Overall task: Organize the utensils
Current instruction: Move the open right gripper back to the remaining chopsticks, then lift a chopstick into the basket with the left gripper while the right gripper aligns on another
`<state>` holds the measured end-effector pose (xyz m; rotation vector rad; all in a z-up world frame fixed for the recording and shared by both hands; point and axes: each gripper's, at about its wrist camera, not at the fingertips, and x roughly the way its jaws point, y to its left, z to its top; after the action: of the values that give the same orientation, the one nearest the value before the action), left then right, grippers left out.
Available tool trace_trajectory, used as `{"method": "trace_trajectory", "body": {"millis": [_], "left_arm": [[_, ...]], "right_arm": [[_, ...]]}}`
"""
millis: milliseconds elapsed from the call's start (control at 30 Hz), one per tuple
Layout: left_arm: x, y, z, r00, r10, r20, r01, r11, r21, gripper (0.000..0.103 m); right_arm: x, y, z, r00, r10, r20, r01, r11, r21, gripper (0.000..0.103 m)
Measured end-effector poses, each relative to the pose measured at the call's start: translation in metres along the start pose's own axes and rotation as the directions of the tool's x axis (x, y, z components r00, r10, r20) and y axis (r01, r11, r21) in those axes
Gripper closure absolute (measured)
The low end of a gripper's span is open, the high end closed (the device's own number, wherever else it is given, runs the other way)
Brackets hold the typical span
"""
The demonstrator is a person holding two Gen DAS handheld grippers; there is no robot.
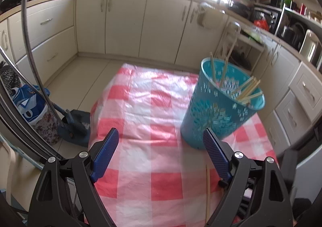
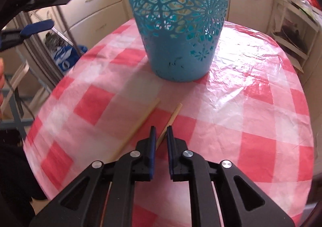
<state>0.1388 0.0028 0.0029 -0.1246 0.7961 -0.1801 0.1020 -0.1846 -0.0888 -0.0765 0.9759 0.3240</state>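
Note:
A teal perforated holder (image 1: 221,104) stands on the red-and-white checked tablecloth (image 1: 157,106) with several wooden chopsticks (image 1: 248,89) in it. My left gripper (image 1: 161,136) is wide open and empty above the table, its right finger next to the holder. One chopstick (image 1: 208,192) lies on the cloth near it. In the right wrist view the holder (image 2: 181,26) stands ahead. Two chopsticks lie on the cloth: one (image 2: 140,122) to the left, one (image 2: 173,116) running between the narrowly parted jaws of my right gripper (image 2: 161,128). The left gripper (image 2: 36,26) shows at the upper left.
Cream kitchen cabinets (image 1: 124,24) surround the table. A blue dustpan (image 1: 74,126) and a bin with a blue bag (image 1: 30,106) stand on the floor at the left. A white shelf unit (image 2: 295,32) stands behind the table at the right.

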Motion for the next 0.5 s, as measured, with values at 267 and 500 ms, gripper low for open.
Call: {"method": "trace_trajectory", "body": {"millis": [267,500], "left_arm": [[0.052,-0.065,-0.056,0.981,-0.024,-0.190,0.064,0.976,0.210,0.023],[0.077,-0.088,-0.078,0.966,-0.006,-0.257,0.078,0.960,0.269,0.038]], "right_arm": [[-0.008,-0.019,-0.008,0.998,0.035,-0.045,-0.036,0.999,-0.024,0.092],[-0.013,-0.026,-0.014,0.998,0.059,-0.030,-0.060,0.998,-0.023,0.092]]}}
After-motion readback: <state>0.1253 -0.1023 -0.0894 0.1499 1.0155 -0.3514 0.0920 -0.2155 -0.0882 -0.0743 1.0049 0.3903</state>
